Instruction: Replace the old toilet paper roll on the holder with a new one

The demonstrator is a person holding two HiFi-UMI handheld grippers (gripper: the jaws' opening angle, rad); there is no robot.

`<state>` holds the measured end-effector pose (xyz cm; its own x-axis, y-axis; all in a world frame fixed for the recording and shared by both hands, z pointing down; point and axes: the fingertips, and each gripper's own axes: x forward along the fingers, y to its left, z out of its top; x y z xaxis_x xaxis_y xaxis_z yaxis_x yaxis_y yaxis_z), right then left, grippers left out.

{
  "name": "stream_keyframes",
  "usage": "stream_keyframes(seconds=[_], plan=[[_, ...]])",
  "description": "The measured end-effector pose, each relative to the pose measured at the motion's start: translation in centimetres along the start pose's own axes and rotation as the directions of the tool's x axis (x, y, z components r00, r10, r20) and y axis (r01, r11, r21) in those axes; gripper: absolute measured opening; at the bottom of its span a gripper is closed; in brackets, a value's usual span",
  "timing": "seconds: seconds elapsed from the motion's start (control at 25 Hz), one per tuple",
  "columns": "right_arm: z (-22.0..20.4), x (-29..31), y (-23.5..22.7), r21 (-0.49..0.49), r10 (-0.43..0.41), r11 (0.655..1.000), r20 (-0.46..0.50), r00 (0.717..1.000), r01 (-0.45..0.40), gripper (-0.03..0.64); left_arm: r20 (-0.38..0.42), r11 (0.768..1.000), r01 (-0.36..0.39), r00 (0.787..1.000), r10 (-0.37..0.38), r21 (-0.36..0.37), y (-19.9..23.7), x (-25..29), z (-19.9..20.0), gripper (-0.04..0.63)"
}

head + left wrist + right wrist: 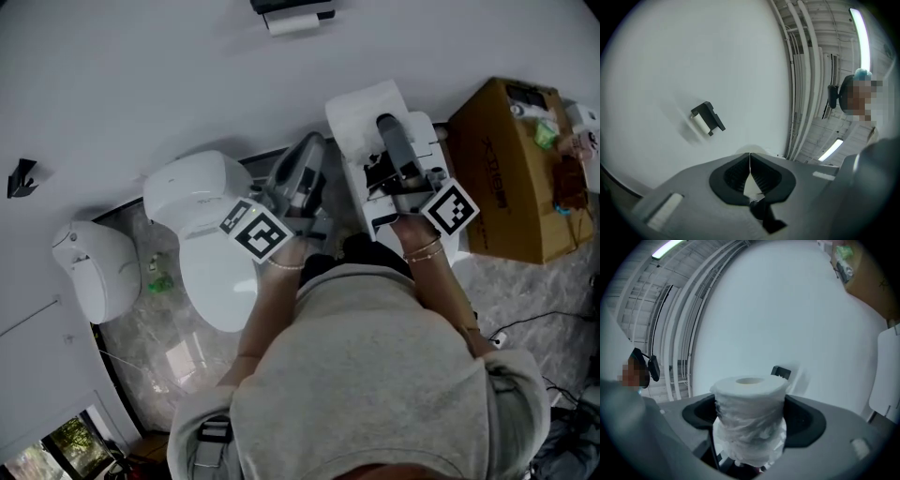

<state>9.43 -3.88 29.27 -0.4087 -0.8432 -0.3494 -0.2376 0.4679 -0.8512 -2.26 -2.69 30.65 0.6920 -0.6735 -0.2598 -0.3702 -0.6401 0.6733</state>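
Observation:
High on the white wall hangs the black holder [292, 17] with the old white roll [700, 123] in it; in the left gripper view the holder [708, 118] is at centre left, and in the right gripper view the holder [781, 372] peeks out behind the new roll. My right gripper [386, 127] is shut on the new toilet paper roll [749, 413], which stands upright in its crinkled clear wrap, and in the head view that roll [361, 112] shows as a white block at the jaw tips. My left gripper [302, 173] is shut and holds nothing, its jaws [750, 161] meeting edge to edge. Both grippers are still well short of the wall.
Below my left gripper sits a white toilet [211, 234], with a white bin [94, 267] to its left. A white unit [417, 202] is under my right gripper, and an open cardboard box [511, 169] stands at the right. A black hook [22, 176] is on the wall at far left.

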Motion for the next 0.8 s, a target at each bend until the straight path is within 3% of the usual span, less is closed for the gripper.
stream_keyframes(seconds=[0.16,0.6,0.8], plan=[[1.5,1.8,-2.1,0.022,0.002,1.0,-0.002,1.0,-0.002,0.419,-0.007,1.0,-0.02,1.0,0.02,0.001,2.0,2.4,-0.2,0.011],[1.4,1.6,-2.4,0.055,0.002,0.998,0.013,1.0,-0.003,0.419,0.003,1.0,-0.006,1.0,0.006,-0.007,1.4,2.7,-0.1,0.011],[2.0,5.6,-5.9,0.053,-0.035,0.998,0.019,0.999,0.034,0.419,-0.004,0.999,-0.015,1.0,0.015,-0.043,6.4,5.9,1.7,0.011]])
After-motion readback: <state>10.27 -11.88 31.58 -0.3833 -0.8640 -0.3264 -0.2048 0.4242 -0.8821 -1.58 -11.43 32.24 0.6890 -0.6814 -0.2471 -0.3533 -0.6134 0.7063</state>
